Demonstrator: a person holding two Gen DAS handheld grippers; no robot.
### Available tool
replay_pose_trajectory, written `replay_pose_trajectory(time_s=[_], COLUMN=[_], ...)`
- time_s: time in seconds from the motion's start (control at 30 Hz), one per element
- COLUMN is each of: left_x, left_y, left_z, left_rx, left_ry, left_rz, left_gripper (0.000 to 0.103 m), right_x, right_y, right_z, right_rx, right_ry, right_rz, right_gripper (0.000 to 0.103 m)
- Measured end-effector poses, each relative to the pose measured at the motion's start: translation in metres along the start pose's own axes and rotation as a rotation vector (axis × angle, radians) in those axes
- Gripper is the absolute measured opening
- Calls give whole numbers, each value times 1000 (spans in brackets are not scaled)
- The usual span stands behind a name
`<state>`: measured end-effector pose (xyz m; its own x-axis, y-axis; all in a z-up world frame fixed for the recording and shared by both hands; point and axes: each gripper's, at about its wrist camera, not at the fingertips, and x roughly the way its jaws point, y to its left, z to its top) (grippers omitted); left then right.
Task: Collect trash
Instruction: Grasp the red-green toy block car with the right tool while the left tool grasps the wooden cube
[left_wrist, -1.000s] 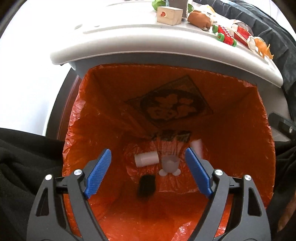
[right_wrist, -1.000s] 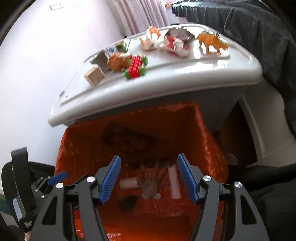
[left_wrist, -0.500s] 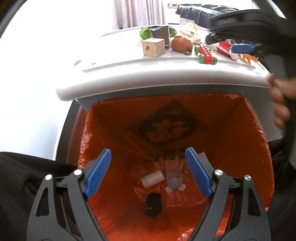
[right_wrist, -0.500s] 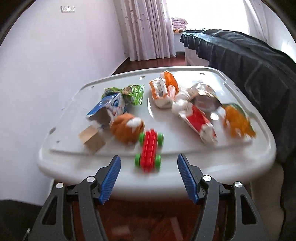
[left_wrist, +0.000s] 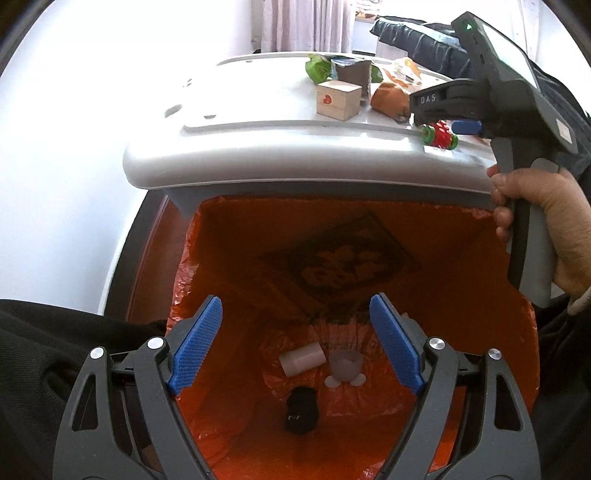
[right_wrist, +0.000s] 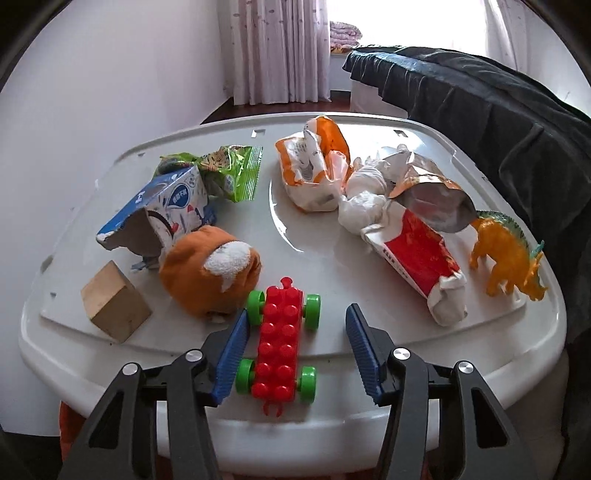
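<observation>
Your right gripper (right_wrist: 293, 347) hangs spread wide over the white table (right_wrist: 369, 406), the red toy car (right_wrist: 279, 343) between its fingers, the red-and-white wrapper (right_wrist: 417, 258) ahead to its right. Your left gripper (left_wrist: 295, 345) gapes, holding nothing, above the orange-lined bin (left_wrist: 236, 258), discarded bits lying beneath.

Torn red-and-white paper carton (right_wrist: 417, 258) lying flat toward the white table's right edge, crumpled orange-and-white wrapper (right_wrist: 314, 166) and green foil packet (right_wrist: 229, 170) near its far edge
</observation>
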<state>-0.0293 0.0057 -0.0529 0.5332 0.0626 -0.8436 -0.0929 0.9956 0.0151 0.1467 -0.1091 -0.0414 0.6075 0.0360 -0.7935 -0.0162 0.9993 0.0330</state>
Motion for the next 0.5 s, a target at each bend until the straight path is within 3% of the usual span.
replay_pose_trajectory(time_s=[0.1, 0.27, 0.5], left_x=[-1, 1, -3], left_y=[0, 0, -1], left_z=[0, 0, 1], left_rx=[1, 2, 4], left_ry=[-6, -2, -31], left_rz=[4, 7, 20], left_gripper=[80, 80, 80], right_x=[1, 4, -1], right_y=[4, 14, 7], right_z=[0, -1, -4], right_rx=[8, 6, 42], right_ry=[-6, -38, -54], right_rz=[-11, -36, 6], right_gripper=[54, 38, 38])
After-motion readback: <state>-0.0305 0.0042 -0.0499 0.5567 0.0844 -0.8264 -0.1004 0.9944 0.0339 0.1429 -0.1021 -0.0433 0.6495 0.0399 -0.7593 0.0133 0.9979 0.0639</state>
